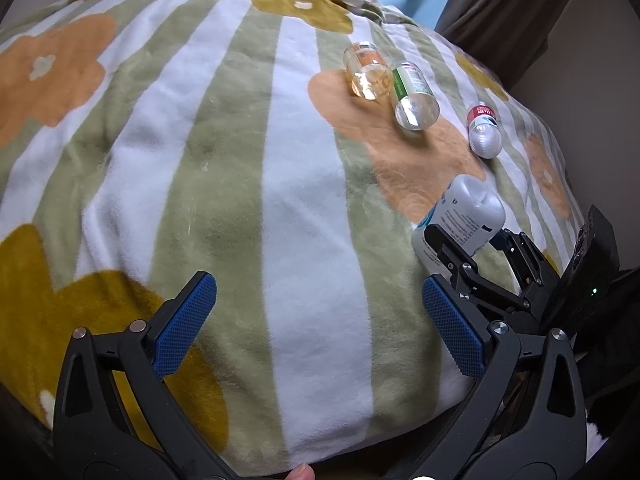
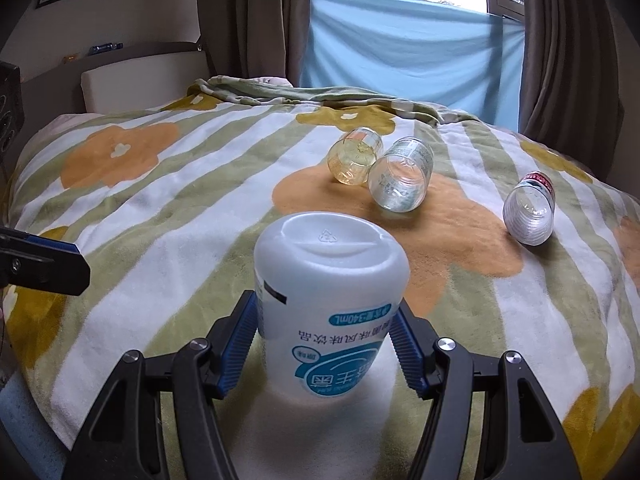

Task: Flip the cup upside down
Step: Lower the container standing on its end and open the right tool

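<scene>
A white plastic cup (image 2: 328, 300) with blue print stands upside down on the blanket, base up. My right gripper (image 2: 324, 344) has its blue pads against both sides of it. In the left wrist view the same cup (image 1: 464, 212) shows at the right, held in the right gripper (image 1: 468, 240). My left gripper (image 1: 316, 320) is open and empty over the blanket. Three clear cut-off bottle cups lie on their sides farther off: a yellowish one (image 2: 354, 158), one with a green label (image 2: 400, 176) and one with a red label (image 2: 530, 210).
A striped flower blanket (image 2: 160, 208) covers the bed. A light blue cloth (image 2: 408, 48) and brown curtains (image 2: 568, 48) hang at the window behind. A headboard (image 2: 140, 76) stands at the far left. The left gripper's finger (image 2: 44, 260) shows at the left edge.
</scene>
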Demonstrator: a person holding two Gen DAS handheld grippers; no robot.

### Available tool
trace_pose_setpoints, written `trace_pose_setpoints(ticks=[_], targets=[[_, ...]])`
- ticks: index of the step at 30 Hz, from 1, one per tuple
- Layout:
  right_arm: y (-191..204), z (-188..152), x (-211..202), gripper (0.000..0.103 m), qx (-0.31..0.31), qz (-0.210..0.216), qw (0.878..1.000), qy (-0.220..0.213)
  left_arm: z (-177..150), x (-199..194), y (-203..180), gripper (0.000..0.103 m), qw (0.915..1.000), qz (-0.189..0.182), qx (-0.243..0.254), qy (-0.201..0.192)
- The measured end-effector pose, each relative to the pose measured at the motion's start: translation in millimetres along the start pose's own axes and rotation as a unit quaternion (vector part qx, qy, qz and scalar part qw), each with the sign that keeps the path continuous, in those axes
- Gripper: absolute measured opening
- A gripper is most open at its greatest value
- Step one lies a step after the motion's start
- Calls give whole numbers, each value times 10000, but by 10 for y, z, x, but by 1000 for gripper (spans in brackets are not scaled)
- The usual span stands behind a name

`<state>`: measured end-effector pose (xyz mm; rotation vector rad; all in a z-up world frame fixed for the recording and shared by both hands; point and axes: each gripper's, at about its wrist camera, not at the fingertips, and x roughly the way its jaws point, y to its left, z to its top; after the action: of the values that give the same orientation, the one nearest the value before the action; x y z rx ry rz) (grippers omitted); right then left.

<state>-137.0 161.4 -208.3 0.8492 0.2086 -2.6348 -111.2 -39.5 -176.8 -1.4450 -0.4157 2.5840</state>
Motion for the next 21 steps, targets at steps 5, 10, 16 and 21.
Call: trace_pose_setpoints(ticks=[5, 10, 16, 21], targets=[[17, 6, -7, 83, -4, -17, 10000, -67, 2, 3, -22, 102, 10000, 6, 48, 18], [14, 1, -48, 84, 4, 24, 9998, -177, 12, 2, -63, 102, 9999, 9, 105, 24], [30, -1, -83, 100, -88, -51, 9998, -169, 17, -77, -133, 102, 9995, 121, 264, -133], [-127, -21, -253, 102, 296, 26, 9989, -368, 2, -264, -270, 102, 9976, 191, 464, -468]])
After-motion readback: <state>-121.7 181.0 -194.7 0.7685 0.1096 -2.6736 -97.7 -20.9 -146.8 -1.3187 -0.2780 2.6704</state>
